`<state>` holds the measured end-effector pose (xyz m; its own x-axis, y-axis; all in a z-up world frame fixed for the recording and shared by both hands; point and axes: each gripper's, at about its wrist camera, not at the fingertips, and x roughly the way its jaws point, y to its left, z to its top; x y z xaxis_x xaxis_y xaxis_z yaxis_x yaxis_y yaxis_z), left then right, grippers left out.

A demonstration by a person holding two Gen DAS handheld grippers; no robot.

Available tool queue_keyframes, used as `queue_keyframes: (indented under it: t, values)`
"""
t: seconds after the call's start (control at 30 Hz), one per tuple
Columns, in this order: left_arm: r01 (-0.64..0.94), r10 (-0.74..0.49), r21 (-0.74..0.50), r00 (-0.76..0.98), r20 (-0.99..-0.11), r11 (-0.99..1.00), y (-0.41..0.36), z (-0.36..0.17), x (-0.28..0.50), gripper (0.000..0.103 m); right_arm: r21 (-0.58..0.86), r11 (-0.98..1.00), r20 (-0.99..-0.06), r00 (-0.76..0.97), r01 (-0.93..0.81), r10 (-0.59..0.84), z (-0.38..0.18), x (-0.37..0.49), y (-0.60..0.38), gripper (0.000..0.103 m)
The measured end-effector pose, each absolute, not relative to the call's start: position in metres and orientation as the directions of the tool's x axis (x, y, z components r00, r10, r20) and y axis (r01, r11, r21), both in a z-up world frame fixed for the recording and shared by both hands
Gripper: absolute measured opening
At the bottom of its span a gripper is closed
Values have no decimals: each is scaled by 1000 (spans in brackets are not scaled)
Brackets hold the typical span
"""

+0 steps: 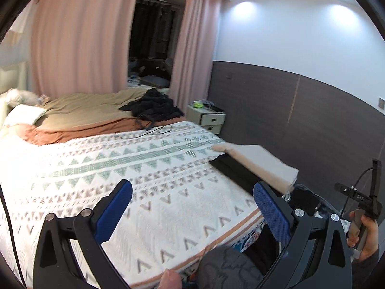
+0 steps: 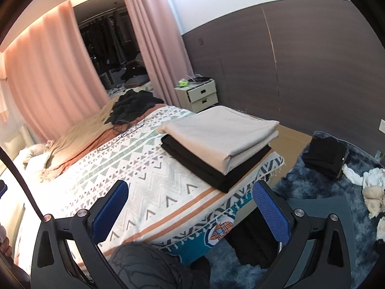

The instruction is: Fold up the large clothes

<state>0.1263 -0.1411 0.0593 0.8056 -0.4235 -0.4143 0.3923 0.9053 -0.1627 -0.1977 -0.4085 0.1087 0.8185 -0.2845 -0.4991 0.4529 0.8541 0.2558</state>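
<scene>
On the woven patterned bedspread (image 2: 149, 168), smooth beige folded cloth (image 2: 221, 134) tops black garment (image 2: 216, 168).

Both wrist cams look fwd over the bed (image 1: 149, 168) from its foot edge; right cam sits nearer folded stack (image 2: 219, 142); both share the curtains (image 1: 79, 36).

Bedspread (image 2: 149, 168) white, green-brown triangle pattern; folded cloth (image 2: 216, 132) beige atop black one (image 2: 216, 168); curtains (image 2: 48, 72) pink.

Bed (image 2: 149, 187) before me, patterned white cover. Folded beige cloth (image 2: 221, 132) stacked on folded black cloth (image 2: 216, 168) at my two o'clock, near the corner. Loose black clothes (image 2: 132, 106) heaped at eleven o'clock on tan bedding (image 2: 81, 130).
</scene>
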Motion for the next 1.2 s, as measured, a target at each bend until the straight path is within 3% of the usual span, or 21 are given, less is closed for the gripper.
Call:
queue_keyframes:
  t: [0.47,1.2]
  values:
    - [258,-263,-69,868,-421,964,-111,27,59,103,202,909,-487,843,363,-229,75,-218,-356,103]
    - [277,-290,-92,863,-413,956,-117,10,38,103,192,929,-482,855,316,-192,61,-219,-325,103]
